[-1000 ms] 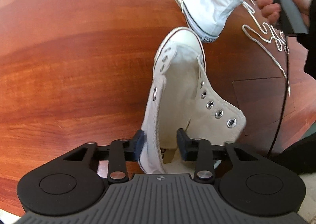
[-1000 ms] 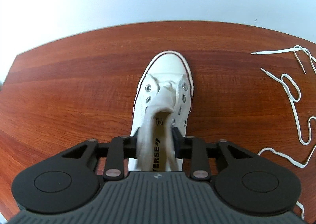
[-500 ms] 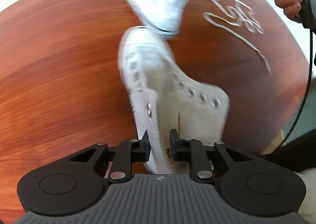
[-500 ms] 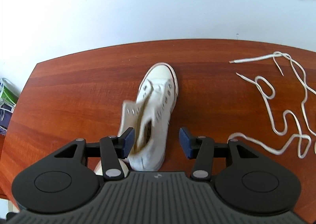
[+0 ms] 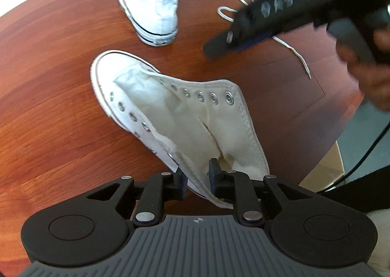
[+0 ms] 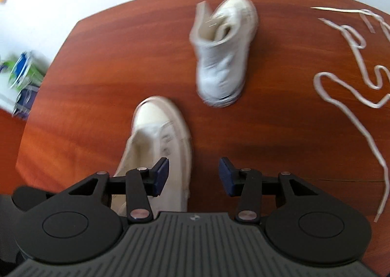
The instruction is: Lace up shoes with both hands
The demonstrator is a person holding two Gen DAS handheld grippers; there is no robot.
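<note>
Nearest in the left wrist view, the left gripper [image 5: 198,178] is seen with its jaws set either side of the collar edge of the near shoe [image 5: 185,116]; they have just been opening a little after a tighter pinch, and whether the pads press the canvas cannot be told. A second ago the near shoe pointed straight away; it is now turned, toe toward the upper left, its eyelet rows spread and empty.

In the right wrist view, the right gripper [image 6: 193,177] is shown with jaws wide apart and nothing between them, having just closed slightly. The far shoe [image 6: 225,52], held by its tongue a second ago, has been released and stands upright on the table [image 6: 97,76]. Both shoes are thus judged placed and ready for lacing.

Farthest right, the laces [image 6: 351,86] lie loose on the wood, untouched. No container is present; the shoe openings hold nothing visible.
</note>
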